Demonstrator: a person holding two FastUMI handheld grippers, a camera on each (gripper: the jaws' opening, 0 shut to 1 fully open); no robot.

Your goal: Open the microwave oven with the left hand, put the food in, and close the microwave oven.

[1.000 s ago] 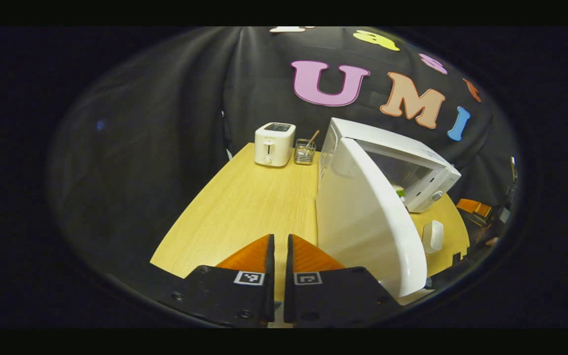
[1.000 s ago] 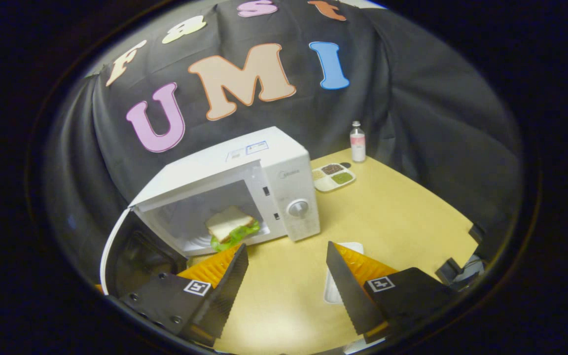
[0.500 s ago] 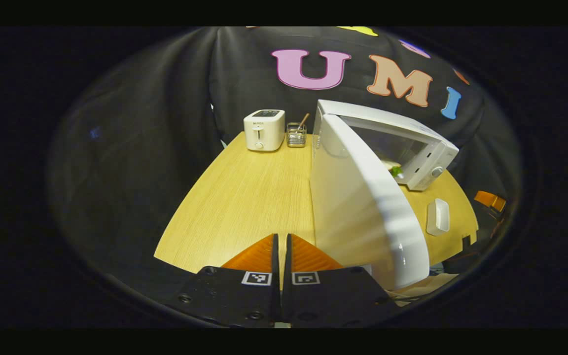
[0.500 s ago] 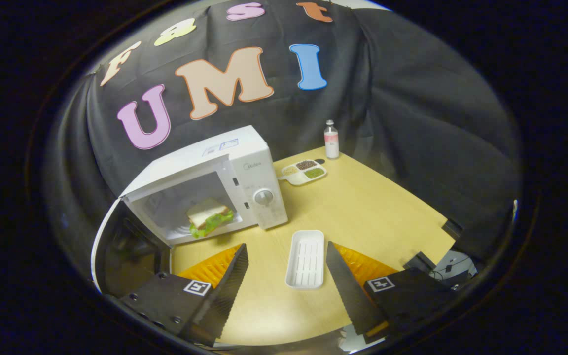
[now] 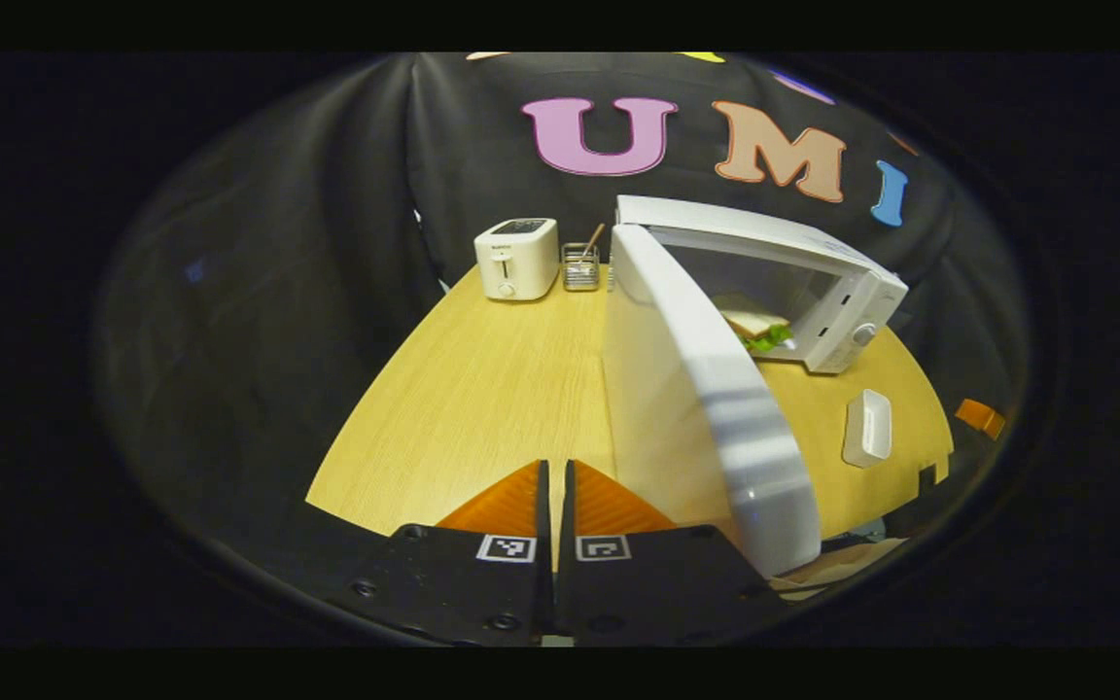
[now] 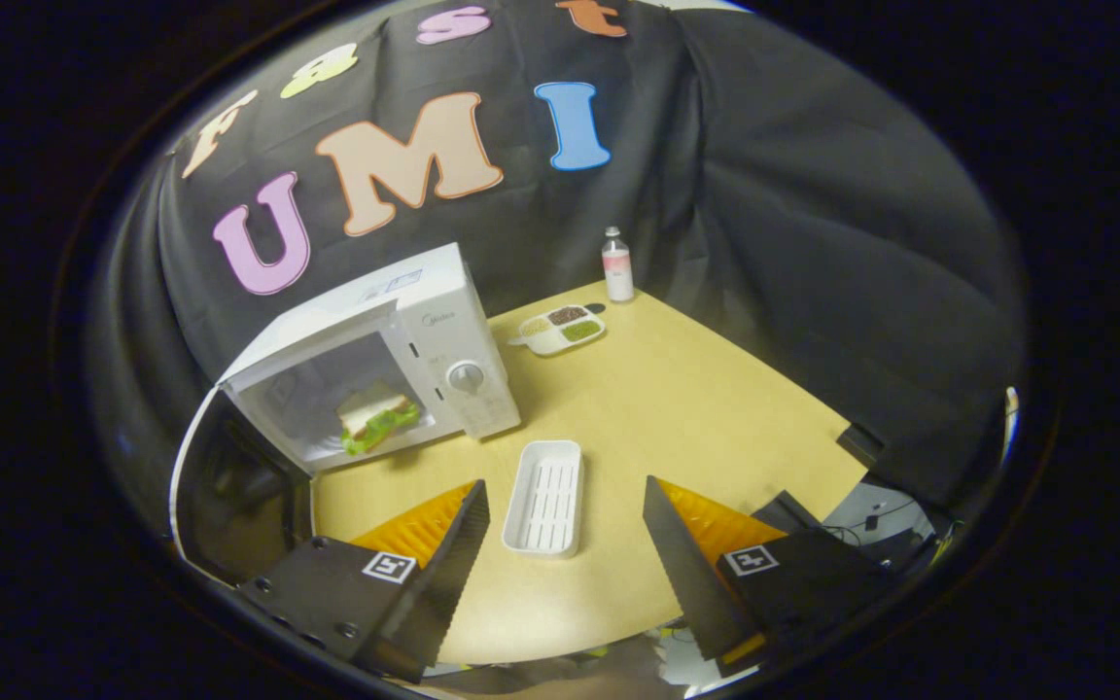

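The white microwave [image 6: 443,321] stands on the wooden table with its door [image 5: 706,408] swung wide open toward me. A sandwich with green lettuce [image 6: 375,416] lies inside the cavity, also seen as the sandwich [image 5: 756,327] past the door's edge. My left gripper [image 5: 554,486] is shut with nothing between its fingers, just left of the door's outer face, near the table's front edge. My right gripper [image 6: 565,530] is open and holds nothing, pulled back above the front of the table. A white slotted tray [image 6: 545,496] lies empty between its fingers' line of sight.
A white toaster [image 5: 516,257] and a small glass holder with a stick [image 5: 580,266] stand at the back left. A divided dish of foods [image 6: 560,329] and a small bottle [image 6: 616,264] sit at the back right. The table's front edge [image 6: 560,642] is close.
The right gripper has drawn back from the microwave, so the oven looks smaller and the white tray has come into full view. The left gripper has shifted slightly, staying shut beside the open door.
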